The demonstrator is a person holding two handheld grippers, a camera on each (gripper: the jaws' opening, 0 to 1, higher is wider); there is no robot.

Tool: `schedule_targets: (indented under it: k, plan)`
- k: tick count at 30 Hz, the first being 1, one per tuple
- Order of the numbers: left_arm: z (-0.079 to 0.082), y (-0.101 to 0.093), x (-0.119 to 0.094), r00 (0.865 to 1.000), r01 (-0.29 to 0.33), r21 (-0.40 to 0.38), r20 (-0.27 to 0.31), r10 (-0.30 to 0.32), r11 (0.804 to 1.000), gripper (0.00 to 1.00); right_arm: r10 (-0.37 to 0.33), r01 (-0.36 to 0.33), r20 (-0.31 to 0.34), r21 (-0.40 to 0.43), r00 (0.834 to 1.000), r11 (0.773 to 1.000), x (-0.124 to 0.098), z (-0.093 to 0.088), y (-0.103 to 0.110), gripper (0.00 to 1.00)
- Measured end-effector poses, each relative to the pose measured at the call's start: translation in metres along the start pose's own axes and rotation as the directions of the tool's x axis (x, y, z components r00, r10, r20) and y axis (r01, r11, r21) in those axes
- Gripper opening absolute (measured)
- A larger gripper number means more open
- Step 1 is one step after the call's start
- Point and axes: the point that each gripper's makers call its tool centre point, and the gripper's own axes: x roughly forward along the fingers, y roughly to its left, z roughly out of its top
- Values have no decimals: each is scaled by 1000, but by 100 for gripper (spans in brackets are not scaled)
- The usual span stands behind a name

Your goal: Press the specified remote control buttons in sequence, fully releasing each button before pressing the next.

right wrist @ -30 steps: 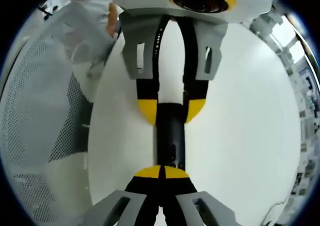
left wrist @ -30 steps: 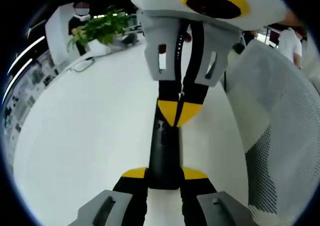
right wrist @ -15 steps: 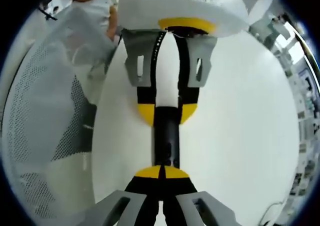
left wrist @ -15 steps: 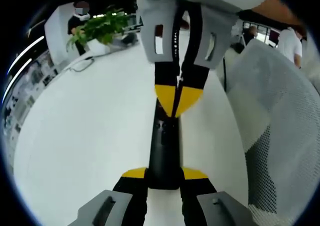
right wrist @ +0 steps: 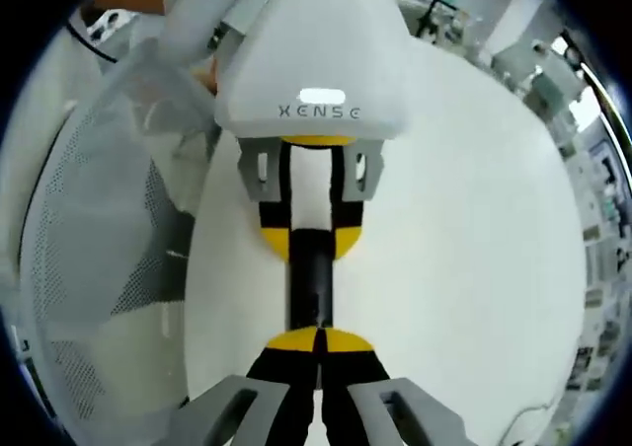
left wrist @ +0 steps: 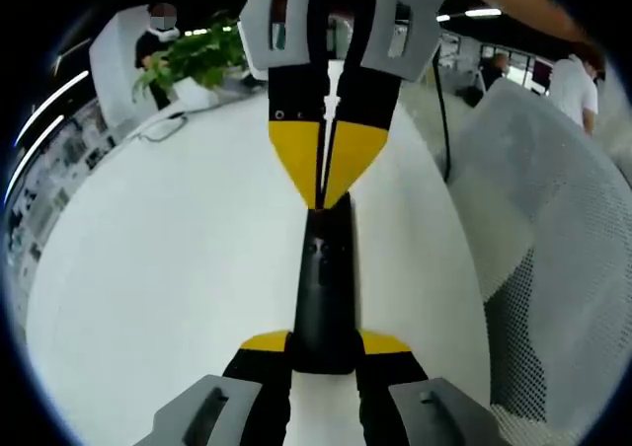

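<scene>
Right gripper lifting off the remote

The remote point(left wrist: 324, 288) lies on the white table point(left wrist: 168, 268), its near end pinched by the left gripper point(left wrist: 324, 345). The right gripper point(right wrist: 316, 339) – tips pressed together – has risen from the remote's far end over the last second, now poised at its top edge. Likely a button release – next press can follow. A mesh chair point(left wrist: 553, 268) stands beside the remote.

left view faces right view | close | share remote point(left wrist: 324, 283), table point(left wrist: 168, 259)
</scene>
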Motion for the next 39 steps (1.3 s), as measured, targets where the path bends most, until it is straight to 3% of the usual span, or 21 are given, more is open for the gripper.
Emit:
schedule_targets:
  k: [7, 24, 39]
  plan:
    - [0, 1, 0, 1000, 1, -2, 4, -1, 1000, 24, 3, -3, -5, -13, 1000, 1000, 2, 5, -2, 0]
    - [-1, 0, 1, 1000, 0, -5, 11, 0, 1000, 24, 61, -60, -28, 5, 998, 998, 36, -3, 6, 0]
    - [-1, -2, 1, 1000, 3, -6, 14, -3, 1000, 24, 80, -80, -43, -4, 996, 997, 47, -3, 12, 0]
